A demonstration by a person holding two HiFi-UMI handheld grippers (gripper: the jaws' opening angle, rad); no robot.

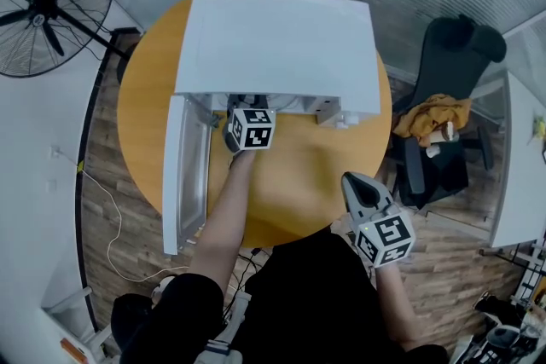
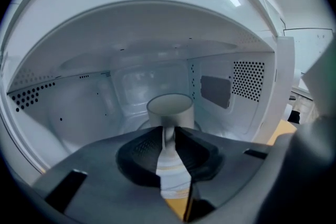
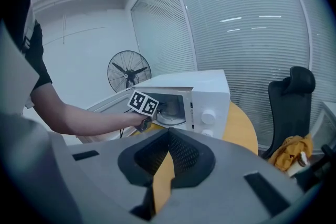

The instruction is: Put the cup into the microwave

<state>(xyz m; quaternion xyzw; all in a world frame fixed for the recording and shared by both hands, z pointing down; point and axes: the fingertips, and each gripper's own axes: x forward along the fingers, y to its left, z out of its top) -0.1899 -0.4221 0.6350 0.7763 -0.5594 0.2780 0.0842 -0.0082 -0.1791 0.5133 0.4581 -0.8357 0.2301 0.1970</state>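
Note:
The white microwave stands on the round wooden table with its door swung open toward me at the left. In the left gripper view a pale cup sits upright inside the cavity over the turntable. My left gripper reaches into the opening and its jaws are pinched on the cup's handle. Its marker cube shows at the microwave's mouth in the head view. My right gripper hovers over the table's front right edge, shut with nothing in it.
A standing fan is at the far left. A black office chair with a yellow cloth stands right of the table, beside a white desk. A cable trails over the wooden floor.

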